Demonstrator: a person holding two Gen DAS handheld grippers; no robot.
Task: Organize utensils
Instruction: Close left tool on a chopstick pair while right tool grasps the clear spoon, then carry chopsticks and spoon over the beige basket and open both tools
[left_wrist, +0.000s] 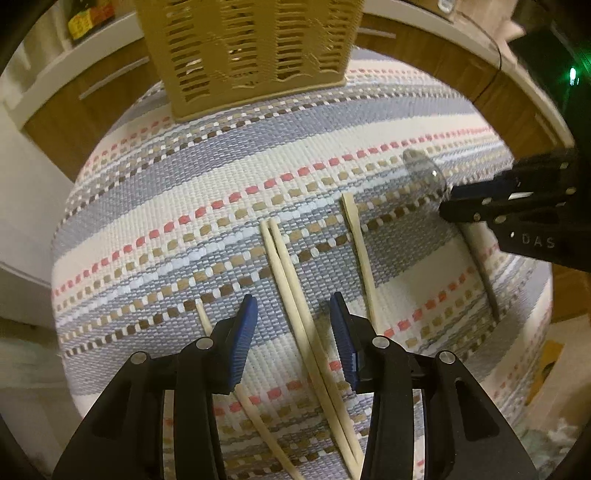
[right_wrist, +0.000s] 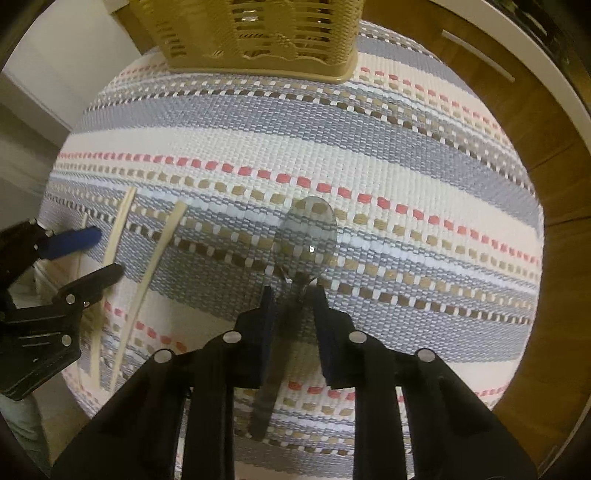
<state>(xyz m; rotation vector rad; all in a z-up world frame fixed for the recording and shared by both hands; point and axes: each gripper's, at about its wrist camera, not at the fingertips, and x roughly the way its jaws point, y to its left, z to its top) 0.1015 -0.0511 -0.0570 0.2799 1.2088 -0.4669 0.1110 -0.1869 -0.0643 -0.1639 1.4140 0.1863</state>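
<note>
Left claw (left_wrist: 293, 325) open, right claw (left_wrist: 448, 203) marked "DAS"

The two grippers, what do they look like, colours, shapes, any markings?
Both are black plastic. The left gripper has two angular fingers with round silver pins and ribbed blue pads. The right gripper is built alike, its pads darker in shadow. Seen from the left wrist view, it bears the letters DAS.

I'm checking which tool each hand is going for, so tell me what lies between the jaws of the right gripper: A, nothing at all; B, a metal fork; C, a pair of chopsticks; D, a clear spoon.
D: in the right wrist view the clear spoon lies on the striped mat with its neck between the jaws of the right gripper; the chopsticks lie off to the side.
</note>
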